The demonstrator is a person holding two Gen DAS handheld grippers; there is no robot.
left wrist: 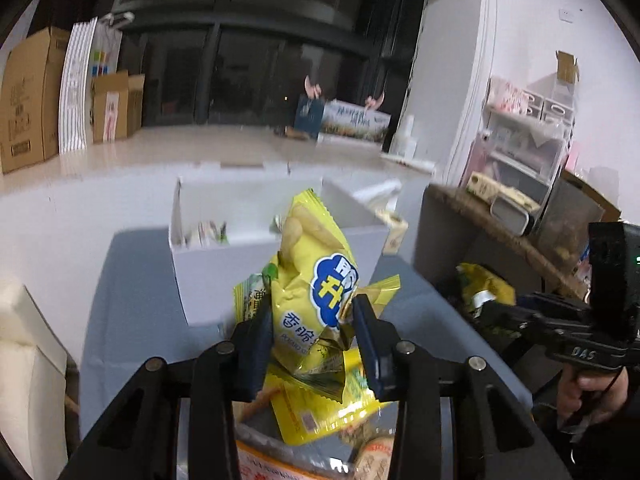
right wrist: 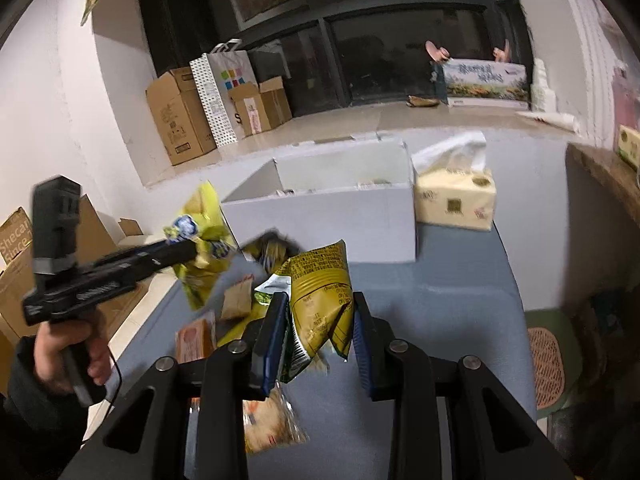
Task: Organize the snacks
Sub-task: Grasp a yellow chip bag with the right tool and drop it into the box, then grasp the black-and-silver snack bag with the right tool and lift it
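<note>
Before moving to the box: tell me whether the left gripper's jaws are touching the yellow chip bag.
Touching. The left wrist view shows the left gripper jaws pinching the yellow chip bag, crumpling it.

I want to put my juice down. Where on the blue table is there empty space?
Bare blue table lies right of the right gripper, in front of the white box and tissue pack. The left side is crowded with loose snack packets.

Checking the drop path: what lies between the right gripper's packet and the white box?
In the right wrist view, only bare blue tabletop lies between the olive packet and the white box.
</note>
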